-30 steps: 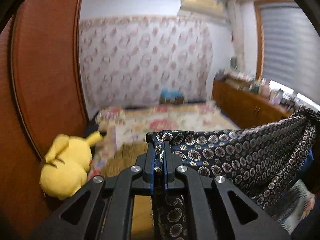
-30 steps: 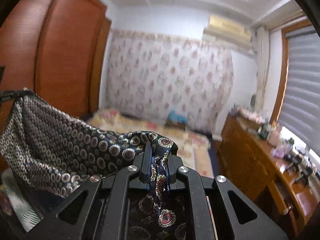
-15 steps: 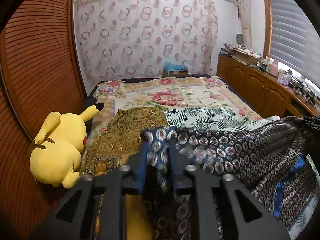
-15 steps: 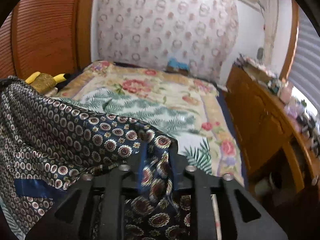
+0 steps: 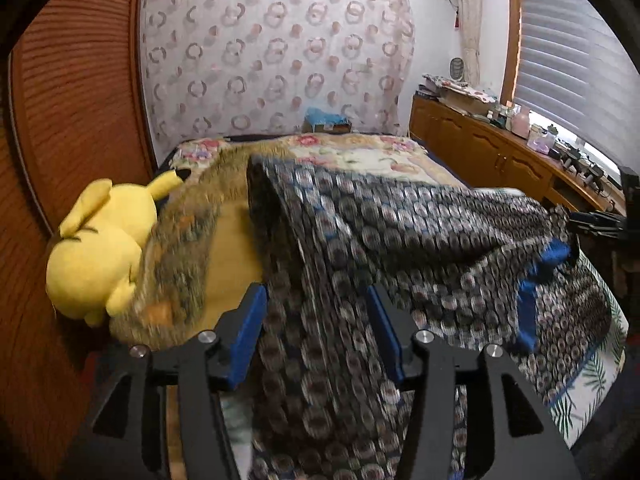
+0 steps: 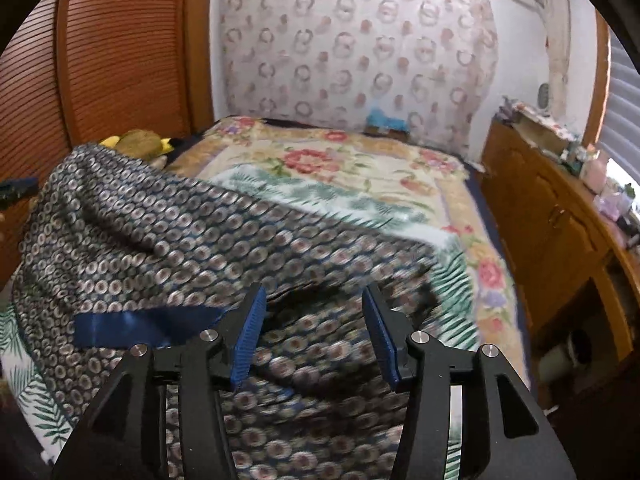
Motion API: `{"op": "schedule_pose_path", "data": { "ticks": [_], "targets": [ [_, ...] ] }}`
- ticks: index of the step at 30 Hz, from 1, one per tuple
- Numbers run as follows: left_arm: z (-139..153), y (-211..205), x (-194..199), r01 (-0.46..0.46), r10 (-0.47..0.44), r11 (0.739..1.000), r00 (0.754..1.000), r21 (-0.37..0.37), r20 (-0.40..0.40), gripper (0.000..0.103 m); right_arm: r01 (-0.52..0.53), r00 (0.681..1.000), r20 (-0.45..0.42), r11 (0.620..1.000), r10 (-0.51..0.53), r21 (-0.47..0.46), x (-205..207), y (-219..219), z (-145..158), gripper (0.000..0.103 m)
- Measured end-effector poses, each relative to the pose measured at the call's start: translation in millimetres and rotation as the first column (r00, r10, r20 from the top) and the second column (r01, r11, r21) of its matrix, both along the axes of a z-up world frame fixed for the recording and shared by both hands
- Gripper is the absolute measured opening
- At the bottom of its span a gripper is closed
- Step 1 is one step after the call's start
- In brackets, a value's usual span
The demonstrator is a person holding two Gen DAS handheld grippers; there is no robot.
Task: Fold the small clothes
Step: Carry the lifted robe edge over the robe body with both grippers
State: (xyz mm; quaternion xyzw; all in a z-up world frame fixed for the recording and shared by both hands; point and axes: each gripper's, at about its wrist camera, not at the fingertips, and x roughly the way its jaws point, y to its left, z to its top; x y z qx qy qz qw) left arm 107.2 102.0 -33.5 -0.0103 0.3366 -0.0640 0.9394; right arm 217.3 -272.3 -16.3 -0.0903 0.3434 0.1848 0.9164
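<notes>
A dark navy garment with a circle print and a blue band (image 5: pixel 400 232) (image 6: pixel 168 240) is dropping onto the bed, blurred by motion. My left gripper (image 5: pixel 316 336) is open, with the cloth falling loose between its blue pads (image 5: pixel 248 332). My right gripper (image 6: pixel 312 336) is open too, with the cloth lying slack under and ahead of its blue pads (image 6: pixel 380 336). In the left wrist view the right gripper's body (image 5: pixel 600 220) shows at the far right edge of the cloth.
The bed has a floral quilt (image 6: pixel 340 160) and a palm-leaf sheet (image 6: pixel 448 276). A yellow plush toy (image 5: pixel 100 248) and an olive-gold patterned cloth (image 5: pixel 188 240) lie at the bed's left. A wooden wardrobe (image 5: pixel 72 120) stands left, a cluttered wooden cabinet (image 6: pixel 552 216) right.
Both grippers, shut on the garment's corners a second ago, have tipped downward and opened. The garment has been let go and is falling onto the bed.
</notes>
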Motion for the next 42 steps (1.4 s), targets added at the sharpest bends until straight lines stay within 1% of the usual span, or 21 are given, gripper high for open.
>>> {"op": "schedule_pose_path", "data": {
  "ticks": [4, 7, 12, 15, 19, 26, 28, 29, 30, 31, 32, 36, 40, 41, 42],
  "targets": [
    [-14, -4, -11, 0.006, -0.006, 1.0, 0.999, -0.008, -0.035, 0.051, -0.001, 0.999, -0.046, 1.0, 0.002, 0.023, 6, 14, -15, 0.051],
    [-22, -6, -15, 0.013, -0.013, 1.0, 0.999, -0.012, -0.048, 0.051, 0.004, 0.997, -0.076, 1.0, -0.003, 0.017, 10, 24, -27, 0.051],
    [-33, -8, -17, 0.007, -0.009, 1.0, 0.998, -0.029, -0.066, 0.051, 0.028, 0.993, -0.115, 0.999, -0.026, 0.02, 15, 24, -39, 0.051],
    [-39, -7, -17, 0.001, -0.004, 0.999, 0.997, -0.037, -0.072, 0.051, 0.05, 0.988, -0.147, 0.998, -0.044, 0.041, 17, 21, -44, 0.051],
    [-45, -5, -15, -0.009, 0.005, 0.999, 0.996, -0.043, -0.086, 0.051, 0.046, 0.984, -0.176, 0.995, -0.03, 0.089, 17, 19, -47, 0.051],
    [-49, -6, -16, -0.007, 0.003, 0.999, 0.995, -0.046, -0.095, 0.051, 0.022, 0.978, -0.207, 0.994, 0.001, 0.11, 18, 30, -54, 0.051],
    [-50, -7, -17, -0.004, 0.0, 0.999, 0.995, -0.045, -0.099, 0.051, -0.001, 0.977, -0.21, 0.993, 0.026, 0.117, 17, 34, -55, 0.036],
    [-51, -8, -18, -0.003, -0.002, 0.999, 0.995, -0.044, -0.1, 0.051, -0.017, 0.976, -0.213, 0.992, 0.043, 0.123, 16, 36, -55, 0.022],
    [-51, -8, -18, -0.002, -0.002, 0.999, 0.995, -0.043, -0.1, 0.051, -0.031, 0.975, -0.213, 0.992, 0.057, 0.126, 15, 37, -55, 0.01],
    [-51, -8, -18, -0.003, -0.002, 0.999, 0.995, -0.043, -0.099, 0.051, -0.051, 0.976, -0.202, 0.99, 0.078, 0.133, 12, 39, -53, 0.008],
    [-51, -9, -18, -0.003, -0.001, 0.999, 0.995, -0.044, -0.1, 0.051, -0.061, 0.977, -0.193, 0.988, 0.088, 0.141, 9, 39, -51, 0.003],
    [-52, -7, -19, -0.007, 0.001, 0.998, 0.995, -0.056, -0.103, 0.051, -0.073, 0.986, -0.139, 0.983, 0.097, 0.169, -6, 36, -37, 0.001],
    [-53, -6, -22, -0.002, -0.003, 0.998, 0.996, -0.059, -0.093, 0.051, -0.068, 0.993, -0.079, 0.98, 0.084, 0.187, -30, 29, -18, 0.001],
    [-53, -5, -23, 0.0, -0.006, 0.998, 0.996, -0.061, -0.089, 0.05, -0.064, 0.995, -0.068, 0.981, 0.078, 0.183, -36, 27, -15, 0.001],
    [-53, -5, -24, 0.006, -0.012, 0.998, 0.996, -0.064, -0.084, 0.041, -0.063, 0.995, -0.06, 0.981, 0.075, 0.182, -40, 26, -13, 0.001]
  ]
}}
